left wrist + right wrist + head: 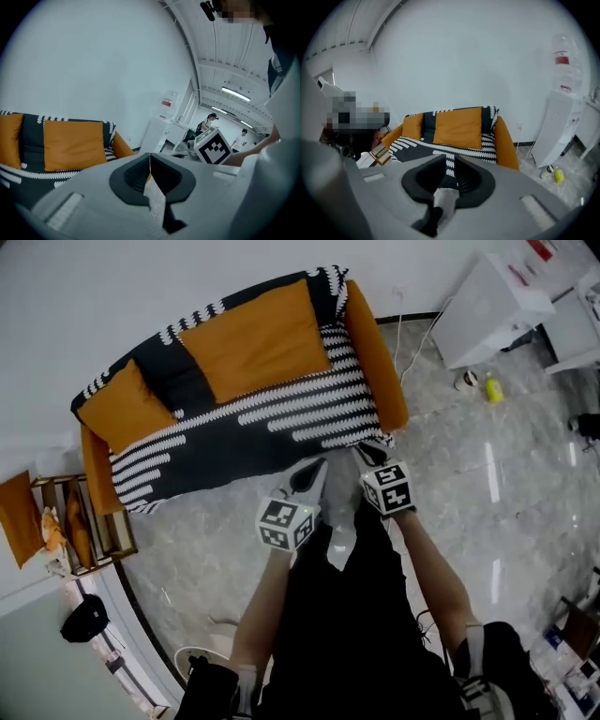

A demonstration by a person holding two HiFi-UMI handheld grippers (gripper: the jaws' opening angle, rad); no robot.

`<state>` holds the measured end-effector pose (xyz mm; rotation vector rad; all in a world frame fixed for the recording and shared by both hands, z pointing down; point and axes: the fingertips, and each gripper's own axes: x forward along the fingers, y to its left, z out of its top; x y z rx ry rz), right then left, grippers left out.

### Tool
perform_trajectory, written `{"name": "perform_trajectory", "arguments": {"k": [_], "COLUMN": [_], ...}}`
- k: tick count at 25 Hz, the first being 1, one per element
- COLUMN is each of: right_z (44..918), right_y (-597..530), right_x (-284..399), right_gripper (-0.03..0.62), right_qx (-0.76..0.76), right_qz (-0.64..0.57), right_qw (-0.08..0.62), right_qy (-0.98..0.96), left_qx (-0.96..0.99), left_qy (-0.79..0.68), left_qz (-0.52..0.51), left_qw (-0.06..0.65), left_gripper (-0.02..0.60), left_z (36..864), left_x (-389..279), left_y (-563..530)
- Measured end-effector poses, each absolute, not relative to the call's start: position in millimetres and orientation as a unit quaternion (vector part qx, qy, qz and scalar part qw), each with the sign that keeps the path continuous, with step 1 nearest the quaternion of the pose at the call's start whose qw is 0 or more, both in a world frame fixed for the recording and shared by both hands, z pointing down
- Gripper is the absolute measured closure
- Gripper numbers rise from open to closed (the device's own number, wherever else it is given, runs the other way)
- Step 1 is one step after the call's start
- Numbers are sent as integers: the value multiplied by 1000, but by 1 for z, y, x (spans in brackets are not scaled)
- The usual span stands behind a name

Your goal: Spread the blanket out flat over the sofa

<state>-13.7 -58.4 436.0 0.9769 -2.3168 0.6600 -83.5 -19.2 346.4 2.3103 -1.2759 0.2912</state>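
The black-and-white striped blanket (272, 423) lies spread over the seat and back of the orange sofa (375, 343), with two orange cushions (258, 338) resting on it. Its front edge hangs over the seat front. Both grippers are held in front of the sofa's right half, above the floor. My left gripper (314, 470) (150, 157) has its jaws together with nothing in them. My right gripper (370, 454) (450, 161) is close to the blanket's front right corner. Its jaws stand a narrow slit apart, and the blanket (440, 150) shows through the slit from farther off.
A wooden side rack (80, 521) stands at the sofa's left end. To the right are a white cabinet (487, 306), a cable (412, 348) and a small yellow object (493, 388) on the glossy floor. A black cap (86, 618) lies at lower left. People (208, 121) stand far off.
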Motion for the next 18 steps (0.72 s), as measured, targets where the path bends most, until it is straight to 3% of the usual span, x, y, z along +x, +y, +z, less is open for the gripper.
{"name": "perform_trajectory", "arguments": {"k": [11, 18], "right_z": [313, 229], "right_y": [-45, -34], "right_x": [-58, -62], "right_gripper": [556, 568], "right_qx": [395, 405], "right_qz": [201, 188], "right_qw": [195, 60], "right_qy": [-875, -893], "left_qx": [872, 896], "left_qy": [-440, -415], "left_qz": [59, 28], "left_qw": [204, 155], "left_gripper": [569, 569], "left_z": [276, 225], "left_x": [-120, -124], "left_y": [-6, -8]}}
